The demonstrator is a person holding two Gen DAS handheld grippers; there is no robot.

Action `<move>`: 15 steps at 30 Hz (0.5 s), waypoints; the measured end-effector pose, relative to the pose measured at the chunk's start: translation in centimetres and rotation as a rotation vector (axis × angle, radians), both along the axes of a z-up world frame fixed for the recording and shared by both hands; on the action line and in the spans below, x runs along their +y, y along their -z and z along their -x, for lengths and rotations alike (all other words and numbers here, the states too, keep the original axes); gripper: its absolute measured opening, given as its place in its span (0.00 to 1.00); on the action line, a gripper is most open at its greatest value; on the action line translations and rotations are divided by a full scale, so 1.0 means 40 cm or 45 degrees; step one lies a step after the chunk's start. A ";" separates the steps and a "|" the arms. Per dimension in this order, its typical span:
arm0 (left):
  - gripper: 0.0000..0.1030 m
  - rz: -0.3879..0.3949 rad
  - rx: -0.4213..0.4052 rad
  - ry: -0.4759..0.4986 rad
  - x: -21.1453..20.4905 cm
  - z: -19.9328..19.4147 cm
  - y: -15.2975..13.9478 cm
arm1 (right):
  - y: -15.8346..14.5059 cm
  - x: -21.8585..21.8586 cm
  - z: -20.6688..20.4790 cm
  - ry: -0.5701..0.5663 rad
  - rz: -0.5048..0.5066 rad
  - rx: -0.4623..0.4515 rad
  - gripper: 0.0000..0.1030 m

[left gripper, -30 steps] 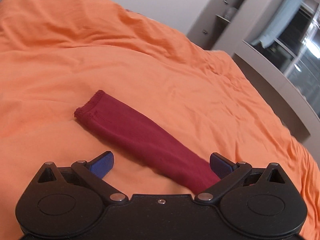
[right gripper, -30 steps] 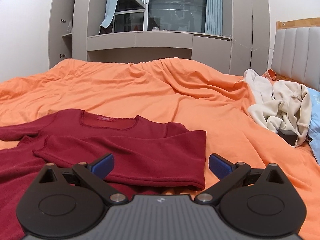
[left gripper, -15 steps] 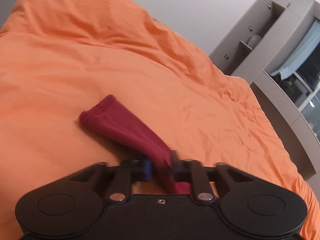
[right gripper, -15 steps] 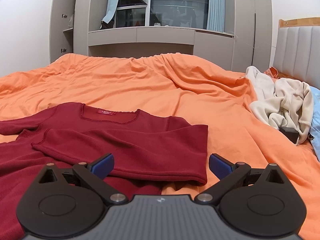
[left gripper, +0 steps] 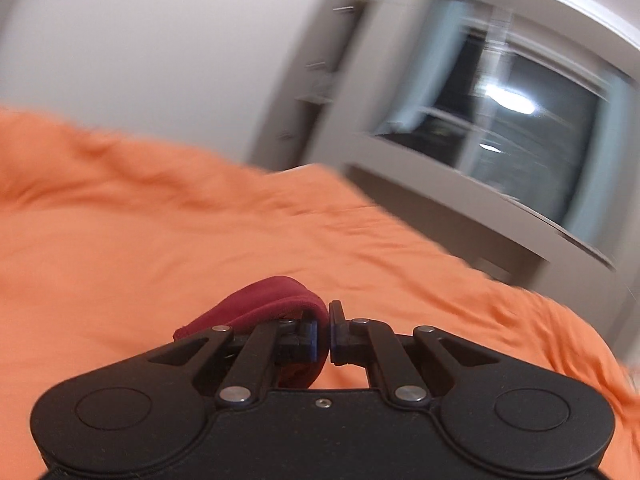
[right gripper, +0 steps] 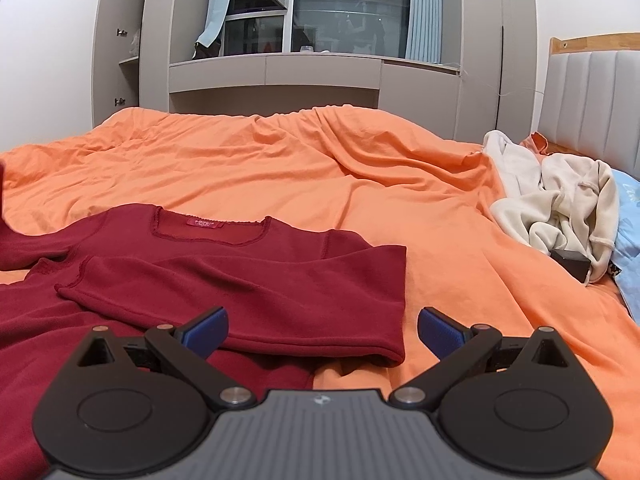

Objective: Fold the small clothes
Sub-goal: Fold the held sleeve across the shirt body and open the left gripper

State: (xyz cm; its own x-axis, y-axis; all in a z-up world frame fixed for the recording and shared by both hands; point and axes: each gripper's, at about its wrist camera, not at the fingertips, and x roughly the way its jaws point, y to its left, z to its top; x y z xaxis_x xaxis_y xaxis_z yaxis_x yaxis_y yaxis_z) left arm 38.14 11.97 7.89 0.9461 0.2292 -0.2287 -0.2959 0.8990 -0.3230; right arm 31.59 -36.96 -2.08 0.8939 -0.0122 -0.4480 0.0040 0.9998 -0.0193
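Note:
A dark red long-sleeved top [right gripper: 240, 272] lies on the orange bed cover [right gripper: 360, 184], its right sleeve folded across the chest. My right gripper [right gripper: 322, 330] is open and empty, hovering over the folded sleeve's lower edge. My left gripper [left gripper: 325, 330] is shut on the top's other sleeve [left gripper: 264, 304], which bunches over the left finger and is lifted above the orange cover [left gripper: 140, 232]. The left wrist view is blurred by motion.
A pile of cream clothes [right gripper: 560, 196] lies at the right by the padded headboard [right gripper: 592, 100], with a light blue item [right gripper: 630, 248] beside it. Grey cabinets and a window [right gripper: 320, 12] stand beyond the bed's far edge.
My left gripper closed on the red sleeve, then lifted and swung it, so the view now tilts up toward the wall and window. My right gripper stayed open and barely moved.

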 end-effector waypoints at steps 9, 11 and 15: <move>0.05 -0.414 0.036 0.532 -0.407 -0.022 0.024 | -0.001 -0.034 0.000 0.058 -0.052 0.009 1.00; 0.05 -0.479 0.108 0.653 -0.471 -0.031 0.058 | -0.002 -0.043 -0.001 0.078 -0.061 0.010 1.00; 0.05 -0.532 0.260 0.804 -0.540 -0.049 0.136 | -0.001 -0.054 -0.006 0.097 -0.078 0.023 1.00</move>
State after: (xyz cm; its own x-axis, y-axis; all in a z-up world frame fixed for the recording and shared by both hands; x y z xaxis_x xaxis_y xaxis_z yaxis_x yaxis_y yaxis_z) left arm 40.10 -9.65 2.45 0.8744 -0.2333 -0.4255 0.2951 0.9517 0.0845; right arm 31.82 -39.10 -2.02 0.8830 -0.0522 -0.4664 0.0805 0.9959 0.0409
